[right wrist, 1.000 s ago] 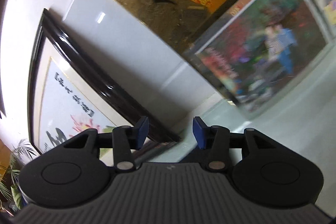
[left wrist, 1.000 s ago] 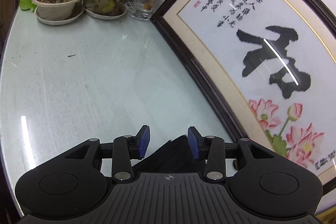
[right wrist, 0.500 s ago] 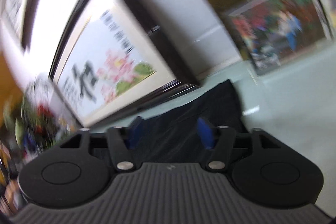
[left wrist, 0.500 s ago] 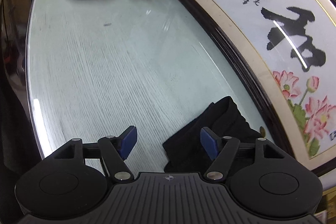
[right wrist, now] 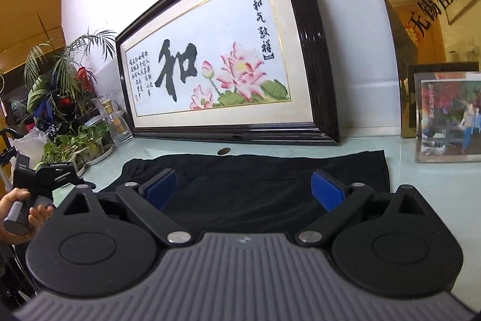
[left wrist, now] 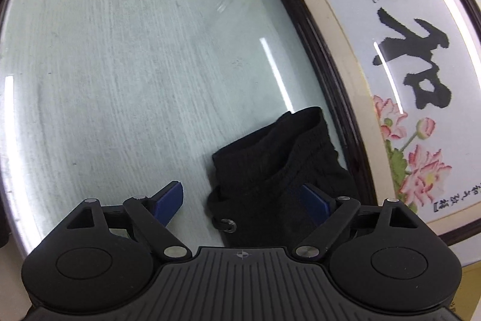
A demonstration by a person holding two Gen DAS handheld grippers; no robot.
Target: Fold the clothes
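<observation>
A black garment (right wrist: 255,170) lies flat and stretched along the glass tabletop (left wrist: 120,65) in front of a big framed picture. In the left wrist view its elastic waistband end (left wrist: 279,164) with a drawstring toggle lies between my fingers. My left gripper (left wrist: 243,199) is open and empty just above that end. My right gripper (right wrist: 245,188) is open and empty, hovering over the near edge of the garment's middle. The left gripper (right wrist: 48,173) and the hand holding it show at the left of the right wrist view.
A dark-framed lotus and calligraphy picture (right wrist: 216,74) leans on the wall right behind the garment. Potted plants (right wrist: 69,140) and a glass bottle (right wrist: 115,122) stand at the table's left end. A framed photo (right wrist: 448,116) stands at the right.
Both grippers have opened wider and pulled back from the garment. The right gripper has swung down from the wall and now faces the garment; the left has tilted down over the waistband.
</observation>
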